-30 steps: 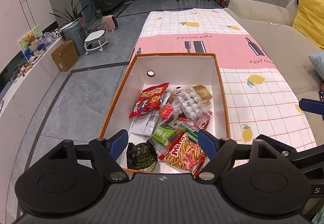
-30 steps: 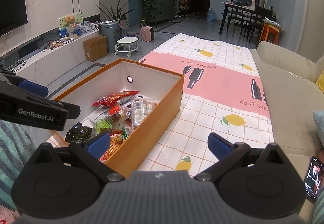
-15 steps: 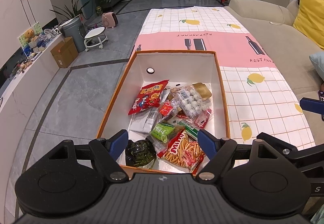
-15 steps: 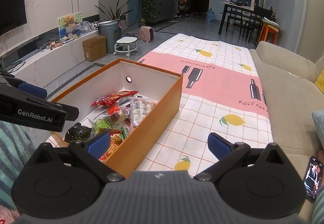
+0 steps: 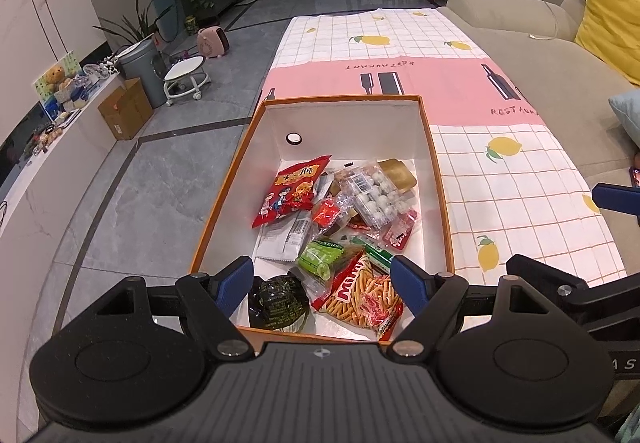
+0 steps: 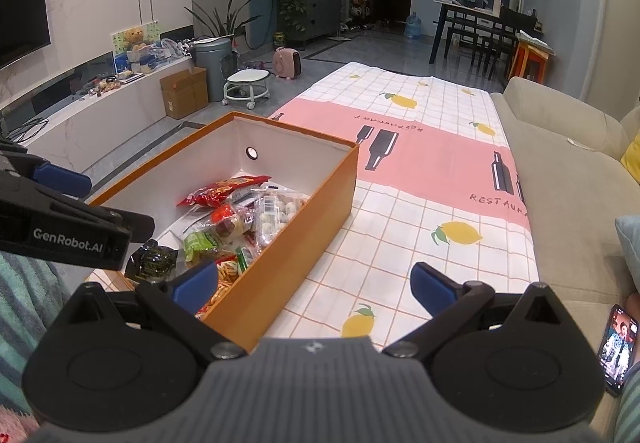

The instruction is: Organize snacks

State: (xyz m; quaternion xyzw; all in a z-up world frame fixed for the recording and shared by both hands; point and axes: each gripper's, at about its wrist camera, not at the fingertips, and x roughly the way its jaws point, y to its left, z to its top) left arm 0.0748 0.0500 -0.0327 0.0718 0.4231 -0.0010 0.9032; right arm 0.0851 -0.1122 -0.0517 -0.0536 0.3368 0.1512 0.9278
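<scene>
Two wrist fisheyes, both aimed along the tablecloth toward the dining area.

The left wrist camera looked steeply down into the orange box (image 5: 438, 179) from close above its near end. The right wrist camera sat lower, to the box's (image 6: 296, 239) right, viewing it obliquely; both shared the box, lemon-print tablecloth (image 5: 520, 203) and sofa (image 6: 568, 179).

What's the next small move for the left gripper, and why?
Probably lower the left gripper toward the fries packet at the near end of the orange box. It is open, empty, above that pile; the right gripper is open over the cloth.
</scene>
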